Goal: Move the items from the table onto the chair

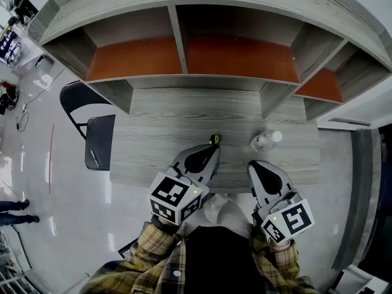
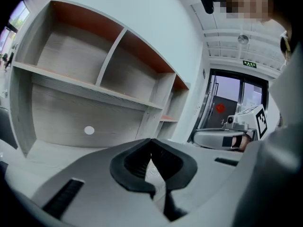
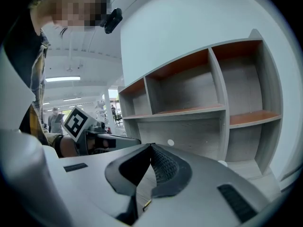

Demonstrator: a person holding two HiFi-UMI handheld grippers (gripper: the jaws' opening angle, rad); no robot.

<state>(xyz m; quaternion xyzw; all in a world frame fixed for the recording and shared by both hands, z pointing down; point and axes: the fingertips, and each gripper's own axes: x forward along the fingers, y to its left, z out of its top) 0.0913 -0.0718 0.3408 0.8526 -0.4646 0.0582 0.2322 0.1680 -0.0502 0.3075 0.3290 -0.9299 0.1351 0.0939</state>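
Observation:
A small yellow-and-black item (image 1: 214, 139) lies on the grey wooden table (image 1: 159, 139), just beyond the tip of my left gripper (image 1: 213, 148). A clear plastic bottle (image 1: 265, 140) lies on its side to the right, a little ahead of my right gripper (image 1: 256, 165). Both grippers hover over the table's near edge and point toward the shelves. In the left gripper view the jaws (image 2: 151, 140) meet at the tip with nothing in them. The right gripper (image 3: 151, 145) looks the same, its pads touching and empty. The black folding chair (image 1: 98, 141) stands left of the table.
A hutch with orange-backed open shelves (image 1: 233, 57) rises at the table's back. A thin light object (image 1: 94, 158) lies on the chair seat. Glossy floor (image 1: 55, 182) surrounds the chair, and other people's legs show at far left (image 1: 15, 212).

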